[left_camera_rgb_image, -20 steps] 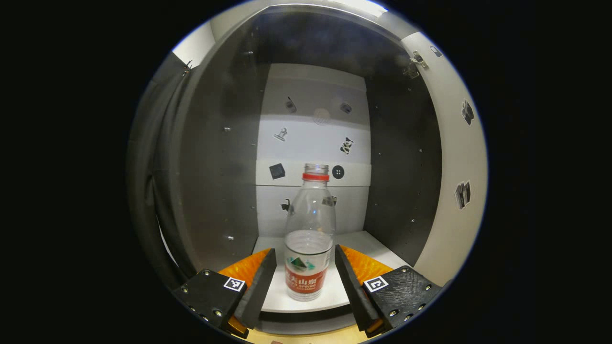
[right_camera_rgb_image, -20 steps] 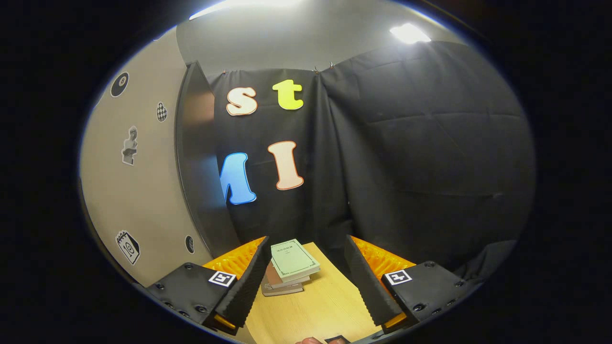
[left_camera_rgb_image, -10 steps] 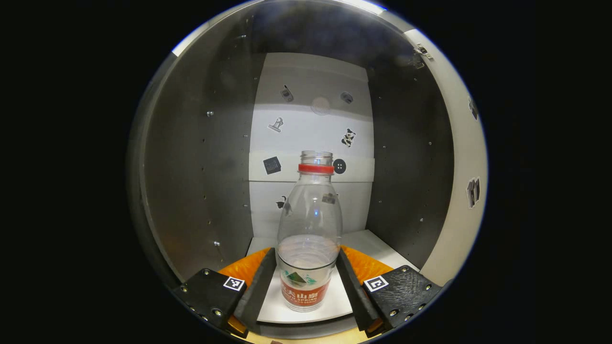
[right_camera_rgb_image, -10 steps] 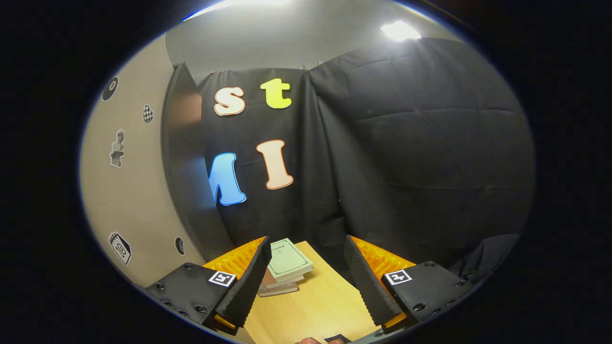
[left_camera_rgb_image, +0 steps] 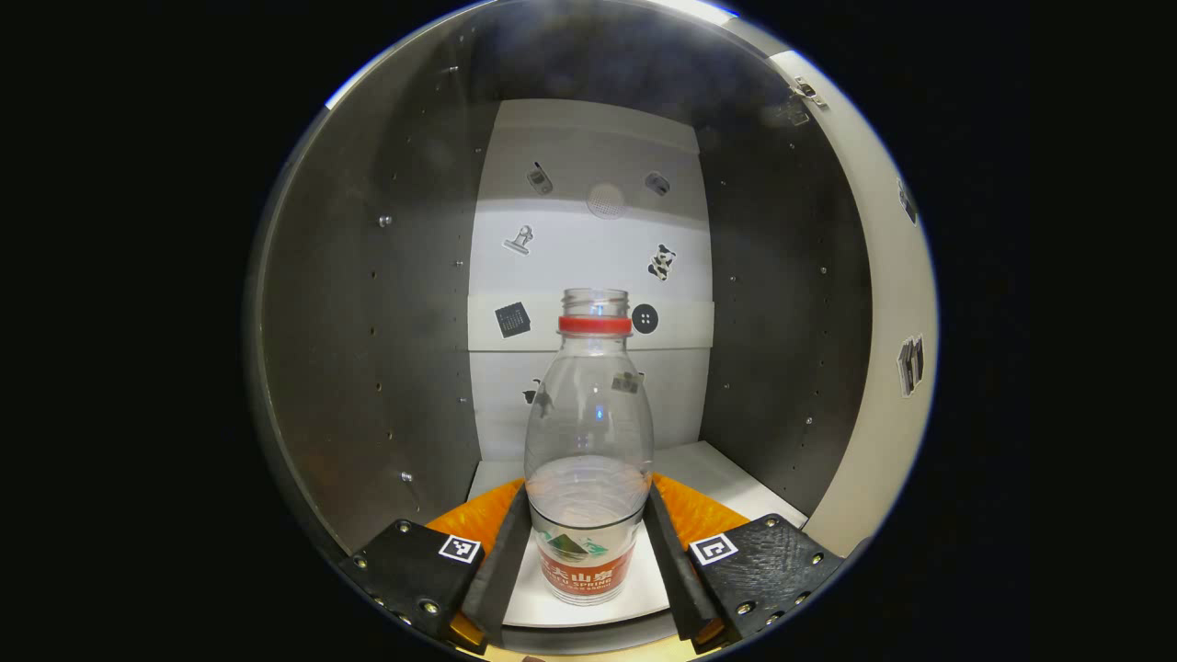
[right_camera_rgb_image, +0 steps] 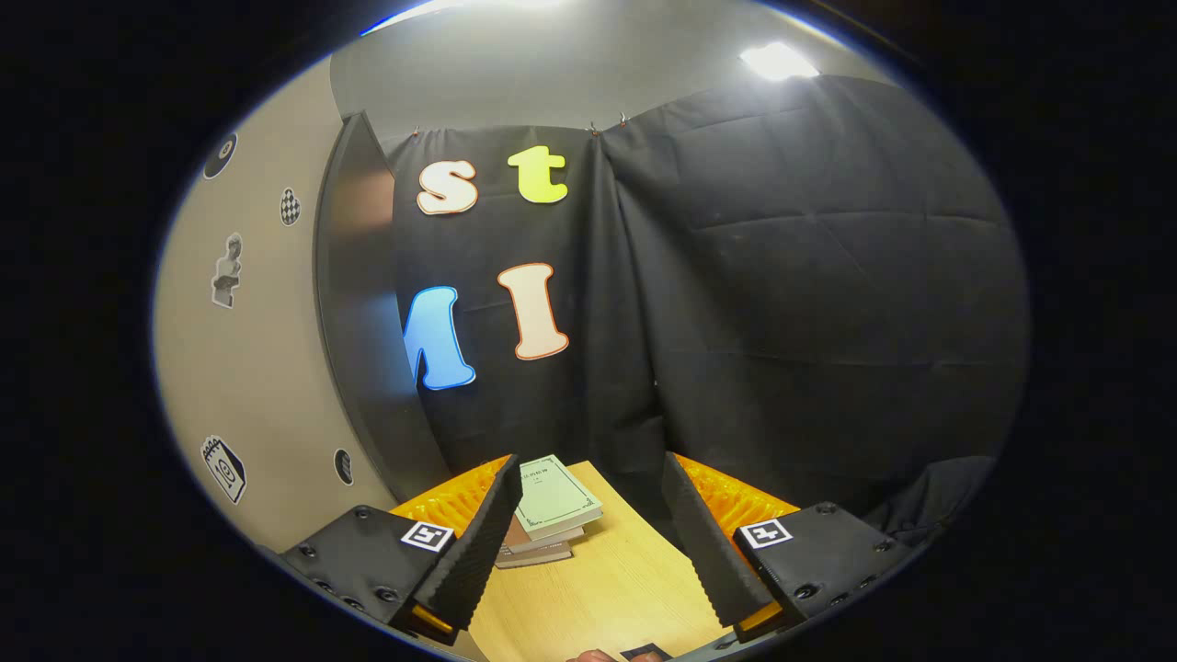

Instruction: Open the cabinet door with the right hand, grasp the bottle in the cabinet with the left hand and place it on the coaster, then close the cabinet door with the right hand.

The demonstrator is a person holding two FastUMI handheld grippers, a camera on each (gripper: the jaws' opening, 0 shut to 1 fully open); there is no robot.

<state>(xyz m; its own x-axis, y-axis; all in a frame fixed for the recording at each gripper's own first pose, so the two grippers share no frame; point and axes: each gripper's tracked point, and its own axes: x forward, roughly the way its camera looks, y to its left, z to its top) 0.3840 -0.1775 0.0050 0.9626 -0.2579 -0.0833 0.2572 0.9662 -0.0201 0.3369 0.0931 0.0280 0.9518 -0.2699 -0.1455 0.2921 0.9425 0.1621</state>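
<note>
Inside the open cabinet (left_camera_rgb_image: 368, 349), the left hand-held gripper (left_camera_rgb_image: 588, 552) closes both fingers against the upright bottle (left_camera_rgb_image: 588, 441); the right hand-held gripper (right_camera_rgb_image: 588, 542) gapes empty.

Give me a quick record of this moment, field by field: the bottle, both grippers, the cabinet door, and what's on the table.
bottle: upright on the cabinet shelf, cap off
left gripper: jaws on either side of the bottle's lower part; contact cannot be told
right gripper: open, holding nothing, above the table
cabinet door: swung open
table items: stack of books
</note>
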